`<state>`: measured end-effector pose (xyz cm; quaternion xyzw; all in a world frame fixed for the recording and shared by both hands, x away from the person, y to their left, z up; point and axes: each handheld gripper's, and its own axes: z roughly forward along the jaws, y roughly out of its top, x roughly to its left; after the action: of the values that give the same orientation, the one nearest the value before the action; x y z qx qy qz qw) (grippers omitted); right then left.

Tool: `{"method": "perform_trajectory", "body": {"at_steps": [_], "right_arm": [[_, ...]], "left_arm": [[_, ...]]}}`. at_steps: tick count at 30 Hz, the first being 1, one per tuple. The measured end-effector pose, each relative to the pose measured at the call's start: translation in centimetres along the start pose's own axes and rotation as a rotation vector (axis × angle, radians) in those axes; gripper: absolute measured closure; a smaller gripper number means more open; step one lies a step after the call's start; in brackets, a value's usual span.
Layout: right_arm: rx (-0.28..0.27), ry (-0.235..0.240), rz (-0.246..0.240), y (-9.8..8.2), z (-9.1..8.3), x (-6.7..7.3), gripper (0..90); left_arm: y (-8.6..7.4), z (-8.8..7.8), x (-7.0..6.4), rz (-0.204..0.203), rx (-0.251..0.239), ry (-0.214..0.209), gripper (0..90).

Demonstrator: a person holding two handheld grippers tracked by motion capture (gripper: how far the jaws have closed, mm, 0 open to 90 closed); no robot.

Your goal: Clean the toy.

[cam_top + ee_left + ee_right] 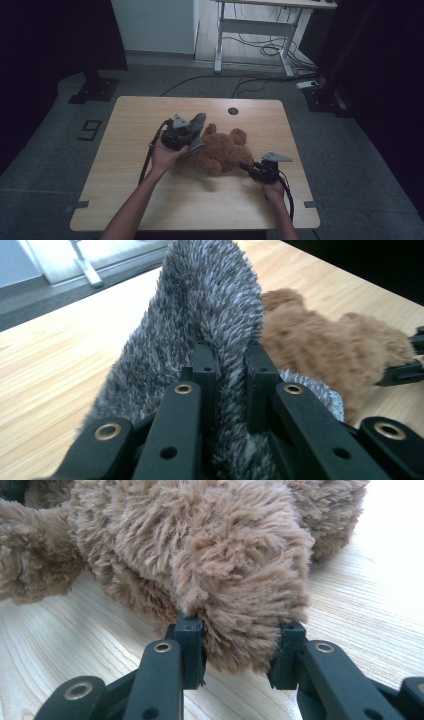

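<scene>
A brown plush bear (223,151) lies on the wooden table (125,165) near its middle. My left gripper (192,136) is shut on a grey furry cloth piece (198,125), lifted at the bear's left side. In the left gripper view the grey fur (200,325) stands up between the jaws (231,365), with the brown bear (330,350) behind. My right gripper (248,167) is shut on a limb of the bear at its right. The right gripper view has brown fur (220,555) pinched between the two jaws (240,645).
A round cable hole (233,110) sits near the table's far edge. Beyond the table stand a white desk frame (255,30) and loose cables (260,50) on the floor. A black stand base (95,90) is at the far left.
</scene>
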<state>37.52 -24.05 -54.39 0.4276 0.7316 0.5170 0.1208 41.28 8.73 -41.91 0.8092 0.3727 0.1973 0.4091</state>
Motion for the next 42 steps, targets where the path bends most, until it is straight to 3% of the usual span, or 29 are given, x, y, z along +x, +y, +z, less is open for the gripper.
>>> {"method": "perform_trajectory", "body": {"at_steps": [3,4,7,11,15,20,28,32,35,38,42], "right_arm": [[-0.001,-0.002,-0.001,0.0,0.0,0.0,65.7],[0.001,0.001,-0.002,0.0,0.0,0.0,65.7],[-0.001,0.001,-0.004,0.1,0.0,0.0,65.7],[0.005,0.003,0.013,0.0,0.0,0.0,64.4],[0.006,0.002,0.012,0.0,-0.1,0.0,64.6],[0.010,0.007,0.016,0.1,-0.1,-0.1,64.7],[-0.001,-0.001,0.022,0.1,-0.2,0.1,61.1],[-0.019,-0.017,0.046,0.3,-0.5,0.1,51.9],[-0.080,-0.001,0.086,0.9,-1.4,0.2,42.8],[-0.103,0.003,0.062,2.0,-2.3,0.7,37.7],[-0.110,-0.026,0.021,3.1,-2.7,1.2,32.7]], "left_arm": [[0.2,1.5,-0.4,-0.003,0.043,-0.005,79.0],[-0.1,2.1,-0.3,-0.005,0.067,0.014,79.0],[-0.6,2.3,-0.2,0.008,0.079,0.028,79.0],[-1.2,1.7,0.5,-0.025,0.060,0.005,78.9],[-1.1,0.5,1.9,-0.070,0.040,0.030,78.8],[-1.4,0.5,2.4,-0.079,0.045,0.019,79.0],[-3.3,0.6,2.3,-0.104,0.015,-0.018,79.3],[-4.5,0.2,2.1,-0.115,-0.002,-0.044,79.4],[-5.2,0.1,1.9,-0.120,-0.013,-0.062,79.5],[-6.1,-0.1,1.4,-0.134,-0.036,-0.080,79.5],[-7.0,0.1,0.9,-0.135,-0.024,-0.107,79.5]]}}
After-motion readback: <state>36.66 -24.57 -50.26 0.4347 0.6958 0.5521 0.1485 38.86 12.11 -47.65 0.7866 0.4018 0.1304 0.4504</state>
